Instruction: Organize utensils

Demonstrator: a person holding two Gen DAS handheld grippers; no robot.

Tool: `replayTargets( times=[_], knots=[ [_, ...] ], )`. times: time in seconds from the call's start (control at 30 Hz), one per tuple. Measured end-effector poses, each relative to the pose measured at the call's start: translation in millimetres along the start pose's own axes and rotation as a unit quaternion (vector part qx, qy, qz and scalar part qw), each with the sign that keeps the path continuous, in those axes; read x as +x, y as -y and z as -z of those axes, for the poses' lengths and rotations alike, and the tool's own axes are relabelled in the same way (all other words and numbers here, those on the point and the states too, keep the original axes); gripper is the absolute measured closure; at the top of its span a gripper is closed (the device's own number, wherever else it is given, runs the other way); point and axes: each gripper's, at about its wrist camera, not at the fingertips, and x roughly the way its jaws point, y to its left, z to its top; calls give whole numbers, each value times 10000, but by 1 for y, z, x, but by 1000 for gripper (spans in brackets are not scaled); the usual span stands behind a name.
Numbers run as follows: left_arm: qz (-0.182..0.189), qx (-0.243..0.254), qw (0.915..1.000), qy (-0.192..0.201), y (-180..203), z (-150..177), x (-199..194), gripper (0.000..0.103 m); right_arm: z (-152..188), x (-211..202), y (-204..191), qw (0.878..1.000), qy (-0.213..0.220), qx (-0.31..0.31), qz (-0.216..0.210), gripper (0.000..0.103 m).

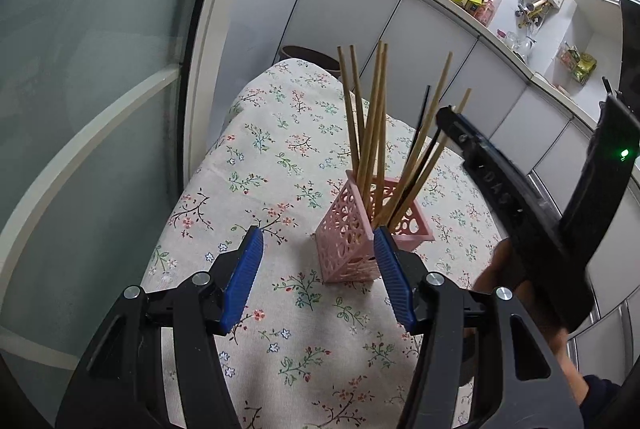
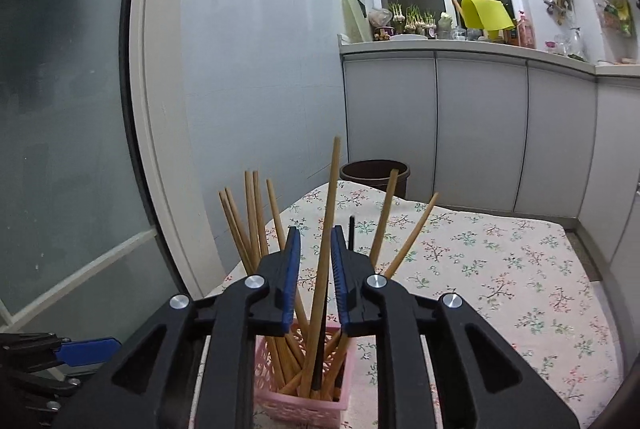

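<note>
A pink perforated holder (image 1: 352,229) stands on the floral tablecloth (image 1: 280,157) with several wooden chopsticks (image 1: 374,117) and one black one upright in it. My left gripper (image 1: 320,273) is open and empty, just in front of the holder. My right gripper (image 2: 316,277) hovers above the holder (image 2: 304,389). Its blue pads (image 2: 292,269) stand a little apart around one wooden chopstick (image 2: 326,249), which rests in the holder and touches neither pad. The right gripper also shows in the left wrist view (image 1: 512,197).
A dark bin (image 2: 374,177) stands beyond the table's far edge. Grey cabinets (image 2: 480,125) with a cluttered counter run along the back and right. A glass door (image 2: 72,109) is at the left. The tablecloth spreads to the right of the holder.
</note>
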Motion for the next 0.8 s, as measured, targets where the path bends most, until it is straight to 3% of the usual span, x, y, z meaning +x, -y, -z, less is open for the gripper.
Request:
replayTargets(
  times=[0.07, 0.2, 0.3, 0.4, 0.57, 0.8],
  knots=[
    [-6, 3, 10000, -61, 3, -1, -4, 48, -9, -10, 3, 9999, -66, 78, -4, 74],
    [-83, -14, 9997, -241, 11, -1, -14, 48, -24, -38, 10, 9960, -830, 318, -46, 34],
    [-250, -37, 9987, -454, 20, -4, -28, 44, -24, -55, 13, 9837, -1727, 502, 45, 29],
    [-527, 120, 9973, -502, 35, -6, -48, 26, -13, -94, 10, 9712, -2263, 724, -179, 17],
    [-992, 679, 9923, -311, 72, -8, -90, 7, 6, -146, 8, 9671, -2442, 713, -15, 13],
    [-1555, 1329, 9788, -64, 126, 9, -130, 7, 21, -190, 25, 9699, -2278, 780, 375, 10]
  ],
)
